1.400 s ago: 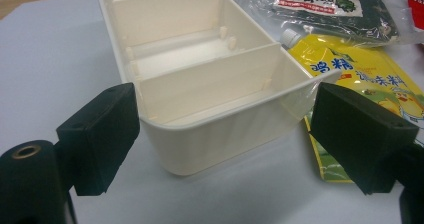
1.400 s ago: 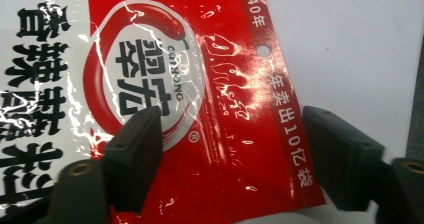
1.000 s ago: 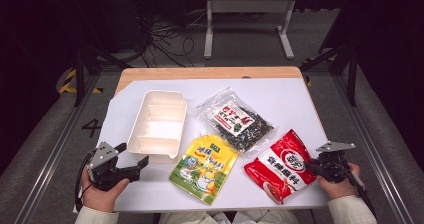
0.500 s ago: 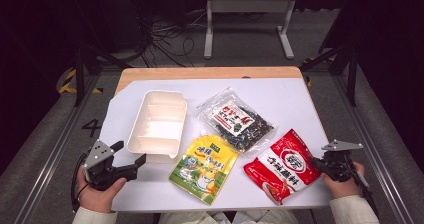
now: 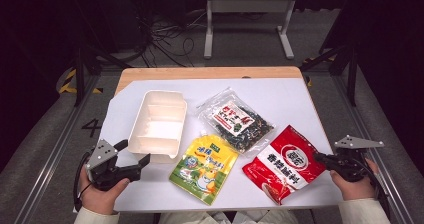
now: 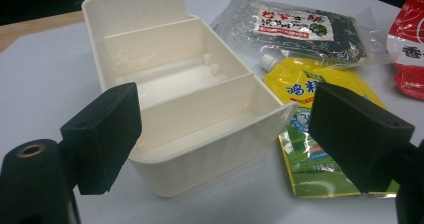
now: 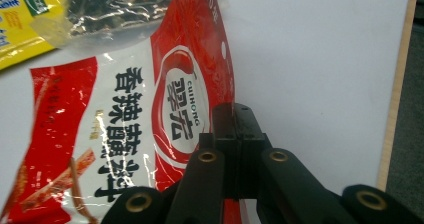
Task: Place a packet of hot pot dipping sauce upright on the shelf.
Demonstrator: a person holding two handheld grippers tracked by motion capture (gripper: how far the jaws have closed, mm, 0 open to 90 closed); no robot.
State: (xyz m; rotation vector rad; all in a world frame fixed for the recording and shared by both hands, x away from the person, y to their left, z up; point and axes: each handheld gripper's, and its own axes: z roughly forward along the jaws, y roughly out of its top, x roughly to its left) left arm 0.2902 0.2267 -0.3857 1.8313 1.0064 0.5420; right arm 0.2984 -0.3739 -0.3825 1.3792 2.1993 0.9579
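Grip on the red packet's edge

Right hand-held gripper (image 7: pixel 234 115) is pinched shut on the near right edge of the red packet (image 5: pixel 286 163), whose long axis slants across the surface (image 5: pixel 300 101); left hand-held gripper (image 5: pixel 135 156) gapes wide beside the white tray (image 5: pixel 157 126), holding nothing.

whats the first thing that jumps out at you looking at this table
The red snack bag at the table's right front stands out, its edge pinched by the shut right gripper. Left of it lie a yellow spouted pouch and a clear bag of dark dried food. The white divided box sits at the left, before the open left gripper.
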